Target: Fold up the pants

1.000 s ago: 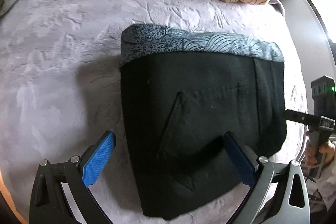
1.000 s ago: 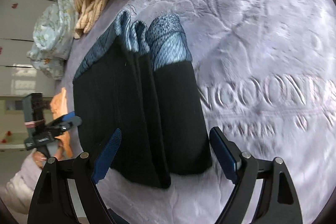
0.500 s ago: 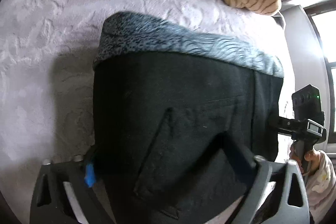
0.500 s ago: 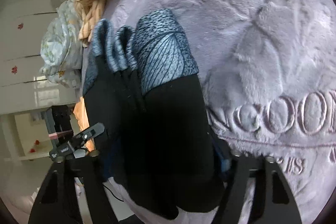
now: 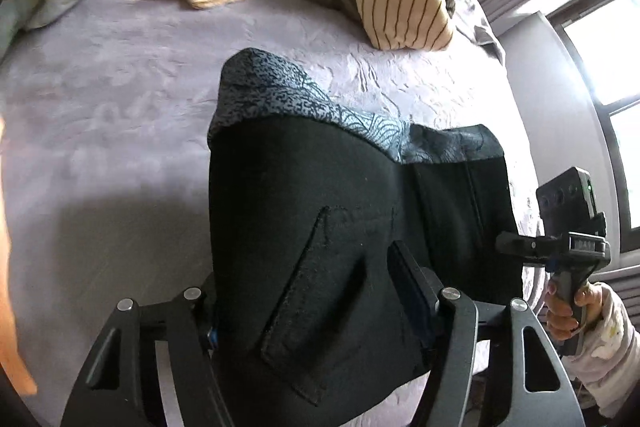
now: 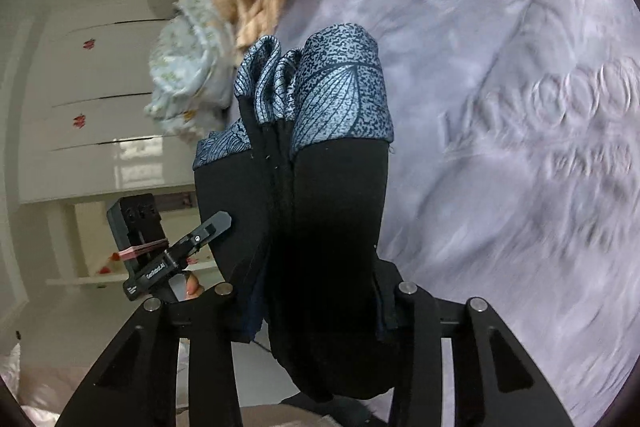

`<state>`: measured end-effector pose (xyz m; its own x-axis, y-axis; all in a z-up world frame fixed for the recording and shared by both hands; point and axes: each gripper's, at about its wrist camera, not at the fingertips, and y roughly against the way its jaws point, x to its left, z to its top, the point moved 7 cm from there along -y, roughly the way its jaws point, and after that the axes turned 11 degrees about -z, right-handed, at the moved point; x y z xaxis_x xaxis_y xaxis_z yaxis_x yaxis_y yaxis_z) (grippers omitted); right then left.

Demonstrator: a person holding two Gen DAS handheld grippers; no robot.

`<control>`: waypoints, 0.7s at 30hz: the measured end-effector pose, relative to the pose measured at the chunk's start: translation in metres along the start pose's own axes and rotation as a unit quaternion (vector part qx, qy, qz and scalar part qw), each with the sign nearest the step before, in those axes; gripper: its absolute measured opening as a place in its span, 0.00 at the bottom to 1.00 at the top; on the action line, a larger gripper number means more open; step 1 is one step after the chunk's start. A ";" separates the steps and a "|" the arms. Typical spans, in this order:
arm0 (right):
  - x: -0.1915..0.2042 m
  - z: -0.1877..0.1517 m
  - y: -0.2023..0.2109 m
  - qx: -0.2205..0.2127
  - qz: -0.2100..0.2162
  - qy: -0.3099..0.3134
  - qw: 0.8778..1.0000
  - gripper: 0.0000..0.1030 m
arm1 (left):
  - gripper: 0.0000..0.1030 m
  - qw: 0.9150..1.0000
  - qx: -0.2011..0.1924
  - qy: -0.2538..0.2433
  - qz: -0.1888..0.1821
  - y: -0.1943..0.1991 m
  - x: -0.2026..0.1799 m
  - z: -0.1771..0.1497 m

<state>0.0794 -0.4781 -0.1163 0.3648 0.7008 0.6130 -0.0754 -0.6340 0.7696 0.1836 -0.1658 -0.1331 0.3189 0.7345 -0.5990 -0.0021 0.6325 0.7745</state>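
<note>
both hand-held grippers, left gripper (image 5: 304,303) and right gripper (image 6: 308,307), are clamped on the near edge of the folded black pants with a blue-grey leaf-print waistband (image 5: 360,207), lifted above the lilac embossed bedspread (image 5: 120,99). soft, light, floppy cloth; i'd judge gripping through all stacked layers at the fold safest.

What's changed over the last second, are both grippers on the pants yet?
Yes. Both grippers went from open, short of the folded pants, to closed on its near edge: left gripper, right gripper. The bundle now appears lifted off the purple blanket. The folds and the striped pillow stayed as they were.
</note>
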 end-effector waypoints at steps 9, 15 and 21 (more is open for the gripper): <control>0.027 -0.064 -0.038 -0.009 0.002 -0.009 1.000 0.42 | 0.66 1.000 0.017 0.004 0.018 0.043 0.036 -0.056; 0.025 -0.093 -0.080 0.002 -0.041 -0.016 0.999 0.42 | 0.66 0.997 0.040 0.022 0.055 0.030 0.091 -0.083; -0.001 -0.105 -0.097 0.007 -0.178 -0.042 0.983 0.62 | 0.68 0.992 0.040 0.057 0.108 0.041 0.133 -0.103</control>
<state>-0.0107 -0.3824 -0.1729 0.4420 0.8496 0.2879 0.0835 -0.3585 0.9298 0.1282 -0.0171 -0.2018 0.2092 0.8766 -0.4333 0.0188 0.4394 0.8981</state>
